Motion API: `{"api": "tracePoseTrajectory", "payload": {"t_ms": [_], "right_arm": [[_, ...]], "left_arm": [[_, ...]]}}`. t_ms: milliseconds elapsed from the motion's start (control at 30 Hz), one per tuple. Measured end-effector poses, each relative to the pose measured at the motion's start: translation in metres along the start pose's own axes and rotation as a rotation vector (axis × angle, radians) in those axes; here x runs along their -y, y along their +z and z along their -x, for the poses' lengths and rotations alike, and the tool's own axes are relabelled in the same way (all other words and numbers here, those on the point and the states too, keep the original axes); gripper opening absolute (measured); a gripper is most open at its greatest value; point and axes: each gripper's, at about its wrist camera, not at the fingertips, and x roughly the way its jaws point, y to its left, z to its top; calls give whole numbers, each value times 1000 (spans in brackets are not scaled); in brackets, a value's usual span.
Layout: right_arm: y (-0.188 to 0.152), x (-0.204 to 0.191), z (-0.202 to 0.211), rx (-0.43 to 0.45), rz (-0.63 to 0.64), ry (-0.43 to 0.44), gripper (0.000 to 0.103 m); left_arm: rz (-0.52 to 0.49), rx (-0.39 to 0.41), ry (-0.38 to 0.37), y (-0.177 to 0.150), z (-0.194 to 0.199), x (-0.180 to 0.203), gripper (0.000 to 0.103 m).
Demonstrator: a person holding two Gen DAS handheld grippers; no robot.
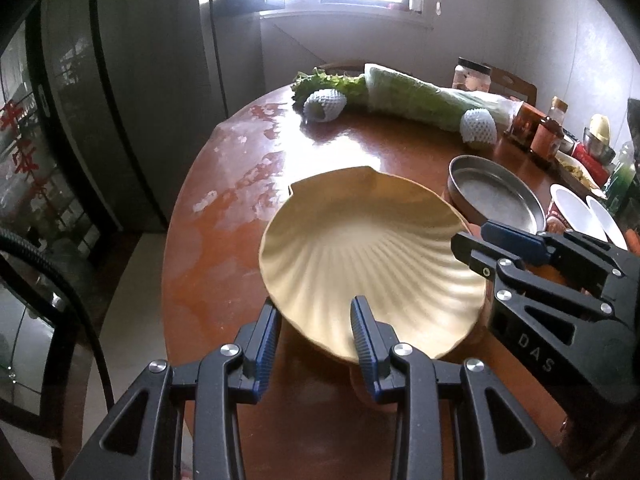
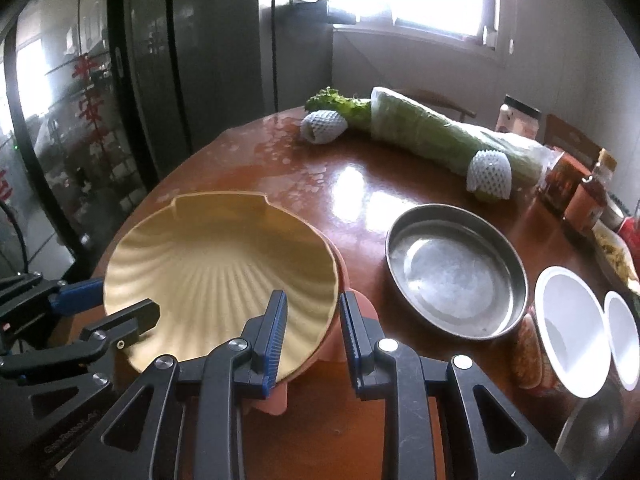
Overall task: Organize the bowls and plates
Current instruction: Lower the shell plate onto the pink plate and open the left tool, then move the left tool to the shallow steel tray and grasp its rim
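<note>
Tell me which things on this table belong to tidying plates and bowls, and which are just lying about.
Part of the job: shell-shaped plate, held at its rim by left gripper and right gripper; metal pan; white bowls.

Lying about: wrapped cabbage, foam-netted fruit, sauce bottles.

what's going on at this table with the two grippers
A person holds a yellow shell-shaped plate with both tools: the left hand-held gripper clamps its near rim, the right hand-held gripper its right edge. The plate sits over a pinkish dish on the brown wooden table, beside a round metal pan.
</note>
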Motion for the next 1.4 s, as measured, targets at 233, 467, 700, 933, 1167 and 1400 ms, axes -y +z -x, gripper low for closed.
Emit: {"api": "tracePoseTrajectory", "payload": {"t_ms": [233,467,700,933,1167,1400], "right_arm": [[-1,2,-5,-11,-5,0,28],[-1,6,-4,-13,-40,16,33],[-2,10,1,-7,-66,38,34],[-4,16,10,2,-91,47,35],[0,30,28,27,-119,42,35],[5,47,47,42,-147,23,36]], "left_arm": [[-4,0,-10,-2,-1,-1,36],[10,26,-46,-4,6,-7,36],[25,39,-48,-1,9,-10,38],[31,59,-31,3,16,-12,44],[39,61,-13,8,22,-9,45],[25,88,-28,19,36,4,45]]}}
